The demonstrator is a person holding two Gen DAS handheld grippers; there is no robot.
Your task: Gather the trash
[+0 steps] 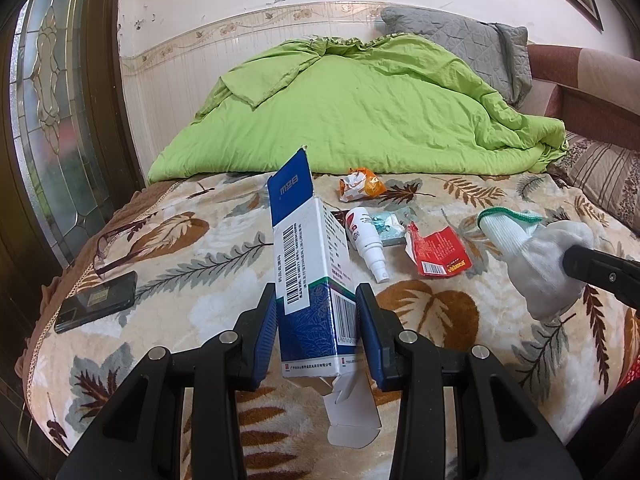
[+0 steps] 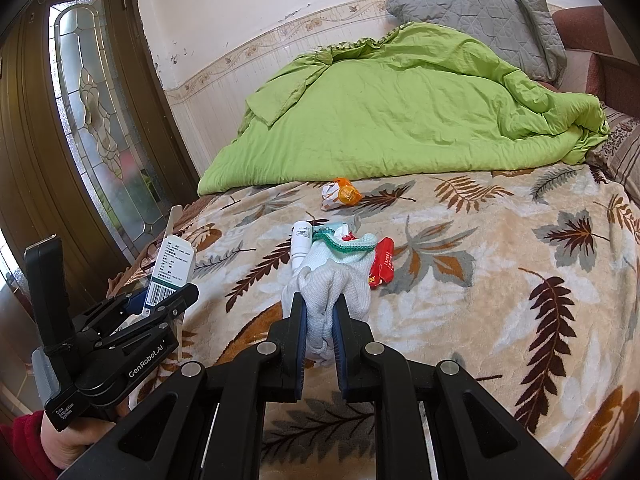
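Note:
My left gripper (image 1: 316, 300) is shut on a blue and white carton (image 1: 308, 276) with open flaps, held above the bed; it also shows in the right wrist view (image 2: 170, 268). My right gripper (image 2: 320, 304) is shut on a white knit glove with a green cuff (image 2: 340, 268), seen from the left wrist view (image 1: 532, 248) too. On the blanket lie a white spray bottle (image 1: 366, 240), a red wrapper (image 1: 440, 256), a crumpled orange wrapper (image 1: 362, 184) and a pale blue pack (image 1: 386, 224).
A leaf-patterned blanket (image 2: 500, 272) covers the bed. A green duvet (image 1: 360, 112) and grey pillow (image 1: 460, 44) lie at the back. A black phone (image 1: 96, 306) and glasses (image 1: 108, 248) rest near the left edge, by a glazed door (image 1: 52, 120).

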